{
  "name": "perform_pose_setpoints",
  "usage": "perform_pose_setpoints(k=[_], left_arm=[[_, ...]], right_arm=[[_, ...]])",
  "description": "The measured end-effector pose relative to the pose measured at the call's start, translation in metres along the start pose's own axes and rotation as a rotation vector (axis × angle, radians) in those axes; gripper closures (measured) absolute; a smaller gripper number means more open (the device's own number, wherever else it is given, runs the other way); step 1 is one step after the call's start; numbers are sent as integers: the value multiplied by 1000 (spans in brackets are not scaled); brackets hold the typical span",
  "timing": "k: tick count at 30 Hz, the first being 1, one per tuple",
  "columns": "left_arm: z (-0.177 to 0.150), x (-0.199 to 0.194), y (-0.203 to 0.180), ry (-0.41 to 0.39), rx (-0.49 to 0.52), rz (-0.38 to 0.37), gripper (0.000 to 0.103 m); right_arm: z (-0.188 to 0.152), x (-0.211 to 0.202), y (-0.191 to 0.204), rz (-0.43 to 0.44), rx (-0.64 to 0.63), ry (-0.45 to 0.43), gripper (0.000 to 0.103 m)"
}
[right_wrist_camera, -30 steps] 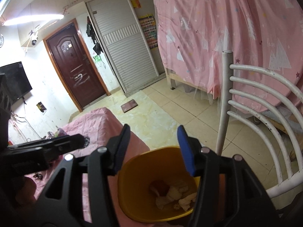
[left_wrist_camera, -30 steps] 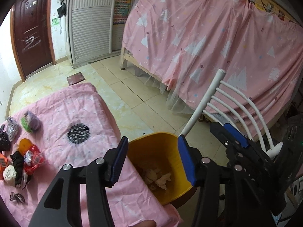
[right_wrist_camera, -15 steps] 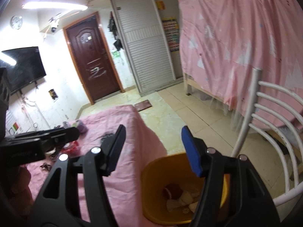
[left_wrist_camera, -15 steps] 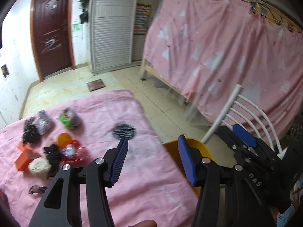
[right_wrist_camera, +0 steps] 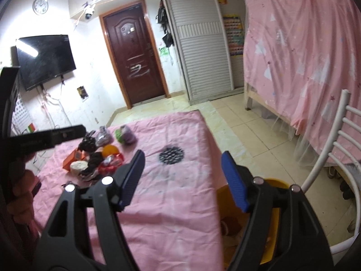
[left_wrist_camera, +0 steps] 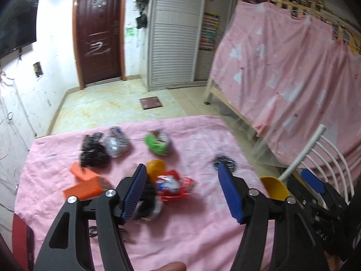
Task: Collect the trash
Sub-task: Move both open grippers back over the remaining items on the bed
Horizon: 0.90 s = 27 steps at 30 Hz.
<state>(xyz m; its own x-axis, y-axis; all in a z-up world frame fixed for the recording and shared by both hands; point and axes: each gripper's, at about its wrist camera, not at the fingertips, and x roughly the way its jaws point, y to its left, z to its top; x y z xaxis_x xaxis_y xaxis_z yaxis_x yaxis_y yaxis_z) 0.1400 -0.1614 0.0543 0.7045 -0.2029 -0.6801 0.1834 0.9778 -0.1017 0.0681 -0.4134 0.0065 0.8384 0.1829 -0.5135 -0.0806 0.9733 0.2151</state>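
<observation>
Trash pile [left_wrist_camera: 126, 164] lies centre-left in the left wrist view, on the pink-covered surface [left_wrist_camera: 203, 237]: orange box [left_wrist_camera: 84, 184], red wrapper [left_wrist_camera: 174, 185], green bundle [left_wrist_camera: 158, 143], grey bag [left_wrist_camera: 117, 144], black clump [left_wrist_camera: 93, 154], close together. In the right wrist view the pile sits at mid-left. Yellow bin [right_wrist_camera: 274, 223] stands at lower right, just beside the surface edge, crumpled scraps inside. White chair [right_wrist_camera: 334, 149] at right of the bin. Left tool [left_wrist_camera: 182, 192]: jaws opening, nothing between them. Right tool [right_wrist_camera: 182, 178]: jaws opening, nothing between them.
</observation>
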Motion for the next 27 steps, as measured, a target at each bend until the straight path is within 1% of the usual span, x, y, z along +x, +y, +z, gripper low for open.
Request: perform_pose_setpoints(k=[2, 5, 7, 10, 12, 13, 15, 22, 27], left_arm=[[2, -1, 14, -6, -20, 26, 39], [1, -1, 33, -14, -44, 79, 34], [0, 1, 47, -18, -67, 141, 32], [-1, 7, 69, -6, -103, 193, 29], [-3, 11, 83, 8, -134, 205, 28], [-4, 13, 92, 15, -156, 211, 28], [-5, 17, 106, 28, -189, 224, 27], [-13, 26, 147, 61, -272, 239, 24], [-20, 38, 163, 110, -317, 194, 18]], right_arm=[[0, 7, 8, 27, -2, 16, 35], [-1, 20, 20, 60, -11, 41, 31], [-1, 28, 30, 80, -22, 61, 31], [-1, 41, 45, 109, -43, 88, 31], [-1, 51, 55, 130, -60, 110, 30], [-1, 56, 60, 134, -71, 119, 25], [0, 62, 68, 142, -86, 128, 18], [1, 84, 88, 168, -106, 165, 18], [0, 98, 102, 166, -126, 196, 18]])
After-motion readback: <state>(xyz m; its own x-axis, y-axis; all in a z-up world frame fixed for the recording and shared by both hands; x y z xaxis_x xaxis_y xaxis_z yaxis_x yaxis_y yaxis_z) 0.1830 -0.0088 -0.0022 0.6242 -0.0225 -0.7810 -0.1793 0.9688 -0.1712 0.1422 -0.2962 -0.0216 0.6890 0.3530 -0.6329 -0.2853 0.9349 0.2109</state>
